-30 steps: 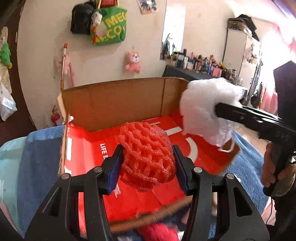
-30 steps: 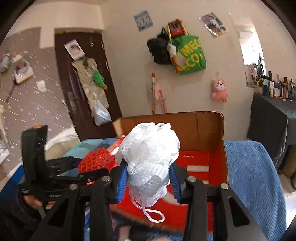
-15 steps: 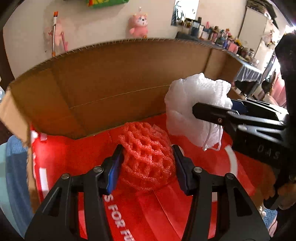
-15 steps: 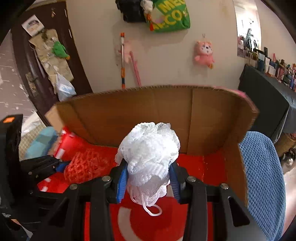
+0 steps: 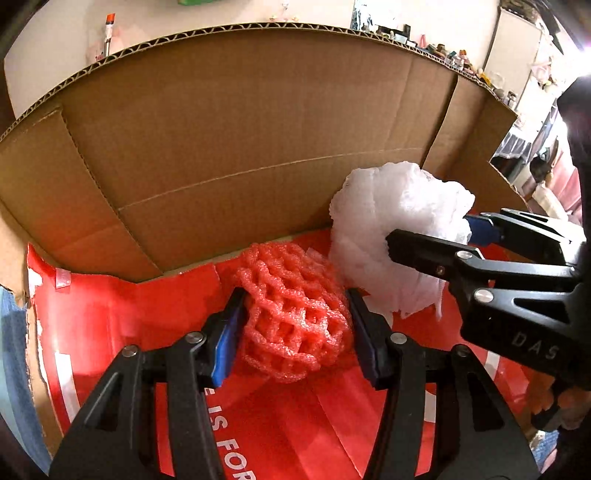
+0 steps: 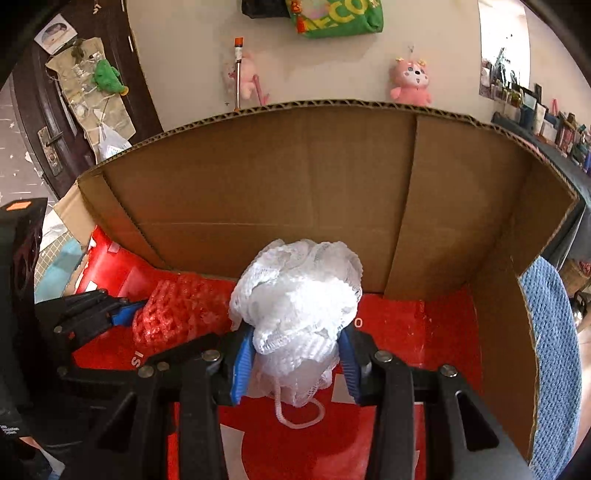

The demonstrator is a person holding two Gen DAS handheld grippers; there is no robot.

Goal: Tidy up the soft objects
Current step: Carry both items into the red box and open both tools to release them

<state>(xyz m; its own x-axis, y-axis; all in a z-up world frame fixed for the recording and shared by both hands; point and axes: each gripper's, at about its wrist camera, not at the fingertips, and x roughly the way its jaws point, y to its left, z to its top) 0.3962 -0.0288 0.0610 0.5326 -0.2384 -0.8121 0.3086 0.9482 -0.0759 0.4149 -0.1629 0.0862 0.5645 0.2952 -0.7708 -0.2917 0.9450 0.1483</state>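
Both soft items inside the cardboard box (image 5: pixel 240 122), low over its red floor.

My left gripper (image 5: pixel 293 325) is opening, red foam net (image 5: pixel 295 314) between its pads; my right gripper (image 6: pixel 297 356) clamps the white mesh pouf (image 6: pixel 299 306), just beside the net.

Inside the brown corrugated cardboard box (image 5: pixel 240 140), the left gripper (image 5: pixel 295 325), jaws opening, brackets a red foam-net ball (image 5: pixel 291 314) beside a white mesh bath pouf (image 5: pixel 399 229)

A pink plush toy (image 6: pixel 410 83) and a green tote bag (image 6: pixel 338 16) are hanging on the cream wall (image 6: pixel 332 66); a dark door (image 6: pixel 55 122) is standing at left.
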